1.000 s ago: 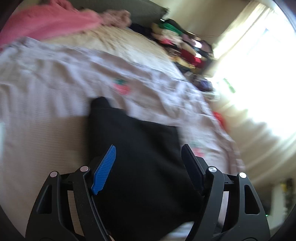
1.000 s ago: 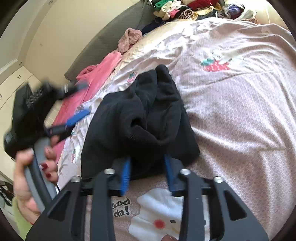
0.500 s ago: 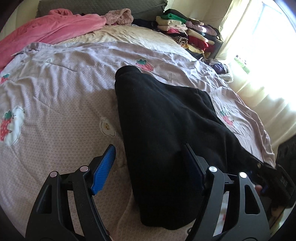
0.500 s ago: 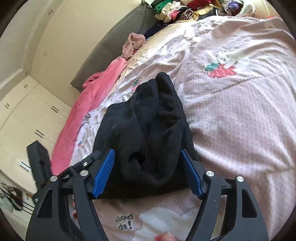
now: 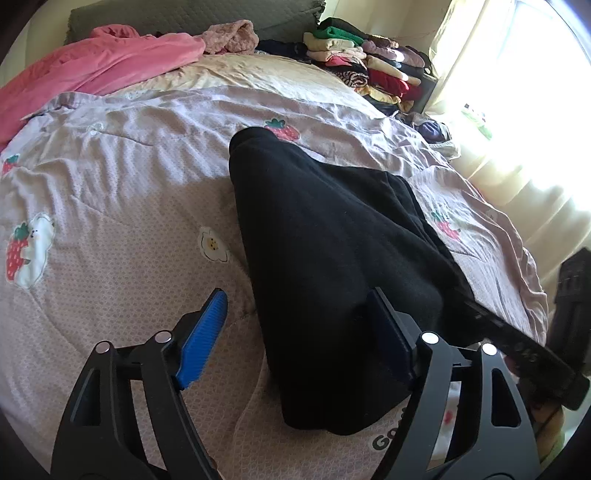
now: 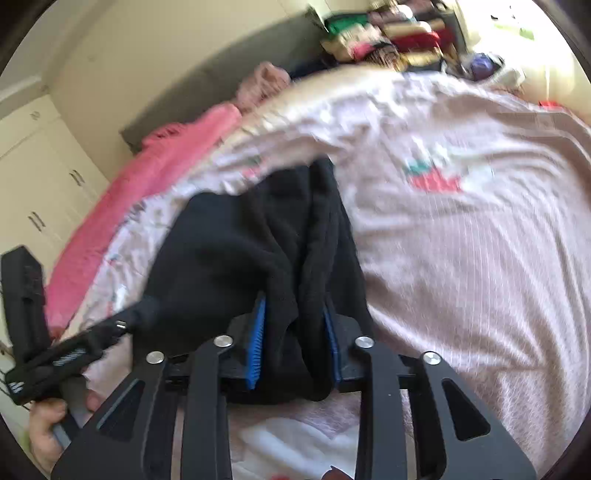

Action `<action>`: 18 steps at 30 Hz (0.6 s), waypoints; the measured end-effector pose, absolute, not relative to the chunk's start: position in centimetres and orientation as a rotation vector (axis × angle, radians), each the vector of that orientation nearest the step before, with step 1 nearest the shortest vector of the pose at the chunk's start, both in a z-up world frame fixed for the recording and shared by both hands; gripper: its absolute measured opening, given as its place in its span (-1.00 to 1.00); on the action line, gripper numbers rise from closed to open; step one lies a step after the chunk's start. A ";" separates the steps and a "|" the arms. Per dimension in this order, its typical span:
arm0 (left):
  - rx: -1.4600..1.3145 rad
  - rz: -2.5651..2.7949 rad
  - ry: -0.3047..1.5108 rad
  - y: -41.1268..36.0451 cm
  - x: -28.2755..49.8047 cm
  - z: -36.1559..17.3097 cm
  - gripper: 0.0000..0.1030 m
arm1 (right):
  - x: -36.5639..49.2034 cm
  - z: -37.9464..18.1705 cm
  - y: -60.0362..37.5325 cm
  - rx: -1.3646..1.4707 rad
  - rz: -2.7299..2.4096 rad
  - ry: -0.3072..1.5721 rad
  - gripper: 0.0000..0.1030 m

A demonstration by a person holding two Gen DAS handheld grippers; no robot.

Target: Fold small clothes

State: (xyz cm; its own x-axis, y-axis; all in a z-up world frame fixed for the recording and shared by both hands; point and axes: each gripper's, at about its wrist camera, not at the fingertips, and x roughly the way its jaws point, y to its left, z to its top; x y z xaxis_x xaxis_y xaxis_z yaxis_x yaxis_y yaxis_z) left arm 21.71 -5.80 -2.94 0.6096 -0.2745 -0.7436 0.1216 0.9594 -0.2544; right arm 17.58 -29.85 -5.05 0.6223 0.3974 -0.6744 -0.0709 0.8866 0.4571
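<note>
A black garment lies lengthwise on the lilac strawberry-print quilt. My left gripper hovers low over the garment's near left edge. Its jaws are opening, with the right finger over the cloth, the blue left pad over bare quilt, and nothing pinched. In the right wrist view the black garment bunches at its near edge. My right gripper is closing there, and the folds fill the gap between its blue pads. A hand holds the left gripper's handle at the lower left.
A pink blanket lies along the far left of the bed by the grey headboard. A stack of folded clothes sits at the far corner. A bright curtained window is on the right, and white wardrobe doors stand left.
The right gripper's jaws spread wide, then narrowed onto the garment's bunched near edge. The left gripper swung down to the garment's left edge, then stayed put.
</note>
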 end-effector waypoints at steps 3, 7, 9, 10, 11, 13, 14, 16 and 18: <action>-0.188 -0.229 0.887 -5.8 21.7 -3.1 0.37 | 17.6 -5.4 -30.8 0.476 0.285 0.873 -0.24; -0.193 -0.230 0.891 -5.8 21.7 -3.2 0.37 | 17.4 -5.3 -30.6 0.460 0.273 0.871 -0.14; -0.194 -0.227 0.889 -5.8 21.6 -3.2 0.37 | 17.3 -5.1 -30.5 0.452 0.271 0.865 -0.09; -0.194 -0.226 0.890 -5.7 21.6 -3.2 0.37 | 17.1 -5.0 -30.6 0.453 0.270 0.864 -0.03; -0.196 -0.225 0.890 -5.7 21.5 -3.2 0.37 | 17.0 -4.9 -30.6 0.454 0.266 0.863 0.01; -0.197 -0.222 0.889 -5.6 21.5 -3.2 0.37 | 16.9 -4.6 -30.8 0.449 0.256 0.854 0.13; -0.197 -0.221 0.889 -5.6 21.4 -3.1 0.37 | 16.8 -4.5 -30.8 0.441 0.242 0.849 0.17; -0.199 -0.219 0.888 -5.5 21.4 -3.0 0.37 | 16.7 -4.3 -31.1 0.431 0.215 0.842 0.40; -0.200 -0.219 0.887 -5.5 21.2 -2.9 0.37 | 16.6 -4.1 -31.4 0.441 0.217 0.833 0.40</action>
State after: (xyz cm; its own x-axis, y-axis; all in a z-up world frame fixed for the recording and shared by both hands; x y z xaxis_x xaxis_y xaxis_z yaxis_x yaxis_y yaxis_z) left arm 21.21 -5.47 -2.89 0.6125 -0.2709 -0.7426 0.1059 0.9591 -0.2625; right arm 16.63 -31.38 -4.13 0.6578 0.3541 -0.6647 -0.0145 0.8883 0.4589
